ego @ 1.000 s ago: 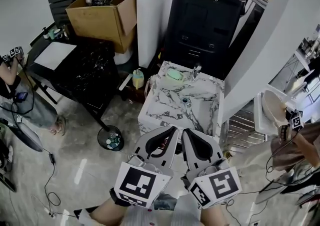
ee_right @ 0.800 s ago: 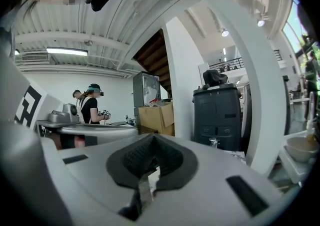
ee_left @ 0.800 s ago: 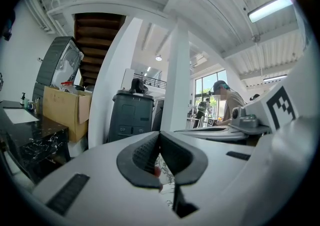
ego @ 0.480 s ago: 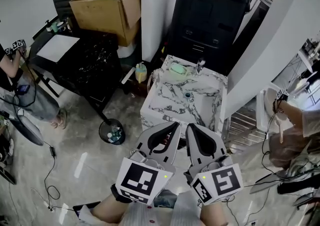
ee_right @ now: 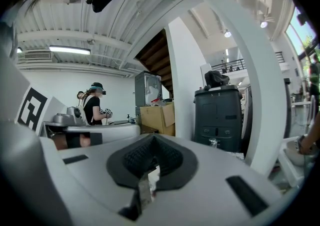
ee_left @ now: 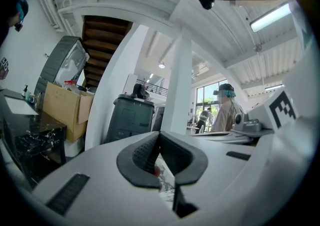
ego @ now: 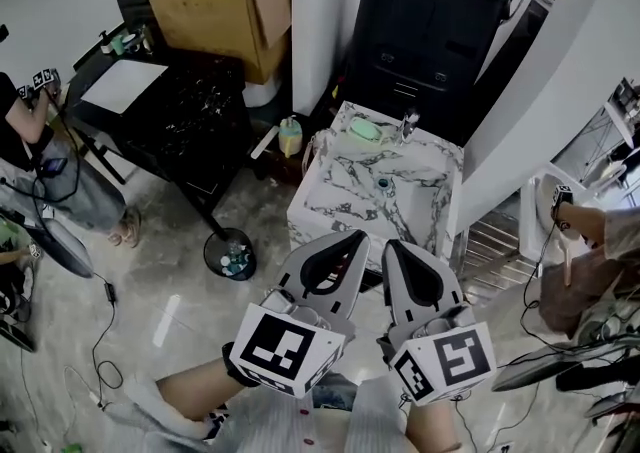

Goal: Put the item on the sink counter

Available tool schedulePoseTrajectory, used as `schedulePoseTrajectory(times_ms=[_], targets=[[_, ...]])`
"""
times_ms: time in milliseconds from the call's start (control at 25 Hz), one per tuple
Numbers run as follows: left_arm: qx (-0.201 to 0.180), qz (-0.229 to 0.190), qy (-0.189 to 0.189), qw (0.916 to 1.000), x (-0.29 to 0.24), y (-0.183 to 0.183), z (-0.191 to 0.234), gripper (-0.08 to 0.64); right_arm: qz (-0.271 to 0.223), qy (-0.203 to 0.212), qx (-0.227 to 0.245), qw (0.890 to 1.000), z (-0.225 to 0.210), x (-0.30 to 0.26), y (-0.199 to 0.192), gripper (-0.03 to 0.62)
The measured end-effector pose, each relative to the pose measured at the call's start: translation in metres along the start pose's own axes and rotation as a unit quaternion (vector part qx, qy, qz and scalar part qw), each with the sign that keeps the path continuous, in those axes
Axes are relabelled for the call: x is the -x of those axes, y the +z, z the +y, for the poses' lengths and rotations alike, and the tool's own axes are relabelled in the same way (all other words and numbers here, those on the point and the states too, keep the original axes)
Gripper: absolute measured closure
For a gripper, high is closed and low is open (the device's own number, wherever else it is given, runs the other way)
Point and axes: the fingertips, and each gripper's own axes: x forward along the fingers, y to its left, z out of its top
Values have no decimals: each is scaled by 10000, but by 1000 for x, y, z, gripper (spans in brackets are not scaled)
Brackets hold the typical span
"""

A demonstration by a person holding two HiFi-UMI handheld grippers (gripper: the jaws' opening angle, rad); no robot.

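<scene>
The white marble sink counter (ego: 340, 203) stands in front of me, with a basin, a chrome faucet (ego: 408, 124) and a pale green soap-like item (ego: 362, 129) at its back left. A yellow bottle (ego: 290, 136) sits on the floor by the counter's left side. My left gripper (ego: 356, 238) and right gripper (ego: 389, 245) are held side by side just short of the counter's near edge. Both are shut with nothing between the pads. The left gripper view shows its jaws (ee_left: 159, 136) touching, and the right gripper view shows the same (ee_right: 152, 139).
A black cabinet (ego: 430, 31) stands behind the sink and a white column (ego: 325, 11) to its left. A black table (ego: 180, 116) with a cardboard box (ego: 225, 1) is at the left. A small bin (ego: 230, 254) is on the floor. People stand at the left (ego: 40, 151) and right (ego: 590, 231).
The view has shifted a little, so the sink sits slightly higher and further right. Both grippers stay shut and side by side, a touch lower in the frame.
</scene>
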Motion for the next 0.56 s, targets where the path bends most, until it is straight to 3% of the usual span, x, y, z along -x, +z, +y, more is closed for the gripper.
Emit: schedulePoseTrajectory(times_ms=[120,320,560], targets=[[-192,64,-95,9998,-1,2,-5,545,46,18,-45,10000,-2,-1,-1,586],[-189,252,-313,9990,0,-7,-11,545,67,50,-31,10000,-4,4,-4,586],[-347,206,-509,9979,-3,-7,-13,545,-14,-96,82,9999,-9,9,4,586]])
